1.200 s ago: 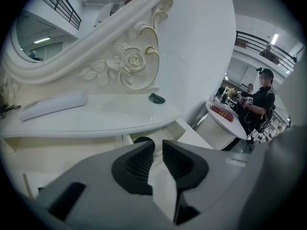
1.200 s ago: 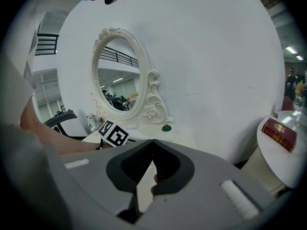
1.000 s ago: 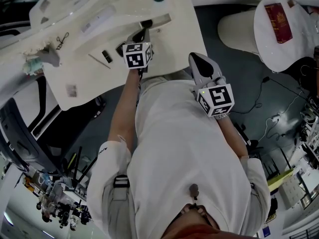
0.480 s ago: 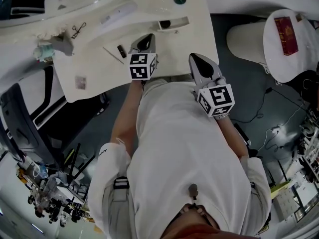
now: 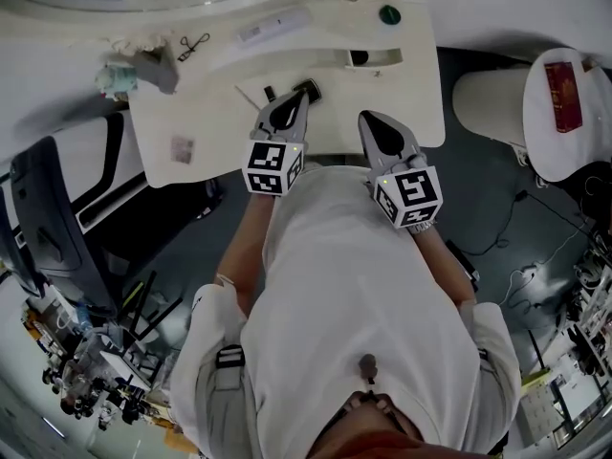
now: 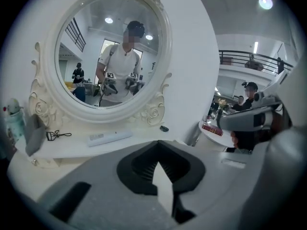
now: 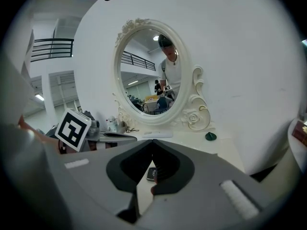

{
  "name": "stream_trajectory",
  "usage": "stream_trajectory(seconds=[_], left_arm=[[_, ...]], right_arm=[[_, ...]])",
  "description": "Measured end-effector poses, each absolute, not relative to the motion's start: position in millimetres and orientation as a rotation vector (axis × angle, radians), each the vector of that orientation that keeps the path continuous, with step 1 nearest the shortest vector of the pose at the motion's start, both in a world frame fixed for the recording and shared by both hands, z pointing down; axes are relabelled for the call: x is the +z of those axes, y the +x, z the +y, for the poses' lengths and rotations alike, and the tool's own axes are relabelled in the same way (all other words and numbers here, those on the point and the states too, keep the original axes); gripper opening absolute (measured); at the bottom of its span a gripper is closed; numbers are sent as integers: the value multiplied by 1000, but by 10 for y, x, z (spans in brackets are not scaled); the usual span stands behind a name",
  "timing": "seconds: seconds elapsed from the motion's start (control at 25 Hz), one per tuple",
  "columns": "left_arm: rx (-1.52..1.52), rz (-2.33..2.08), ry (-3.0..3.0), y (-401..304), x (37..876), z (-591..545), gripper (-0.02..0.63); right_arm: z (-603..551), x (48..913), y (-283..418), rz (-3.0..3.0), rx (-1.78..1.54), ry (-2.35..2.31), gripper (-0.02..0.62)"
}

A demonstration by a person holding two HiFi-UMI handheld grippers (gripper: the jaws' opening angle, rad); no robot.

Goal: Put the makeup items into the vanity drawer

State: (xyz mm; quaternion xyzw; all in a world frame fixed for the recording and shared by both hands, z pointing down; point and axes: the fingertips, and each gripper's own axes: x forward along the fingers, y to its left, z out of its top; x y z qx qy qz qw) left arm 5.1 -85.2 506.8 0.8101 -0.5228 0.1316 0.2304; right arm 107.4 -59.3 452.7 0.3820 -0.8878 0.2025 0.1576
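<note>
While the left gripper (image 5: 295, 99) and right gripper (image 5: 369, 119), both closed on nothing, hover at the front edge of the vanity (image 5: 191, 113), a dark compact (image 5: 310, 90) lies on the vanity near that edge.

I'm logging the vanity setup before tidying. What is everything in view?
vanity table: one, white, before the person
mirror: one, oval, white carved frame, table's back
drawer: one, white, open, something dark inside
eyelash curler: one, dark, back left
long pack: one, white, below the mirror
cone-shaped item: one, dark green, back right
small case: one, dark, tabletop middle
thin stick: one, pale, left of the small case
bottle: one, pale teal, far left
round stand: one, white, right of the table
book: one, red, on the stand
left gripper: one, grey, shut, empty
right gripper: one, grey, shut, empty
</note>
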Motion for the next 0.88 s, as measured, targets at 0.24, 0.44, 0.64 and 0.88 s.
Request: stream_trajectory(seconds=[0.24,0.44,0.64,0.88], left_arm=[[270,-1458,2266,-197,4724,-659,6],[219,-1424,2357,-246,4464,-529,6],[171,-1445,2412,-456,4197,-460,6],[72,-1459,2388,-761,4010,-393,6]], right_arm=[[-563,4461,697,-2557,535,1096,8],[-578,4356,401,-2592,445,1114,8],[-575,4280,161,-2619,394,1147,8],[-599,4193,-21,-2629,345,1219,8]])
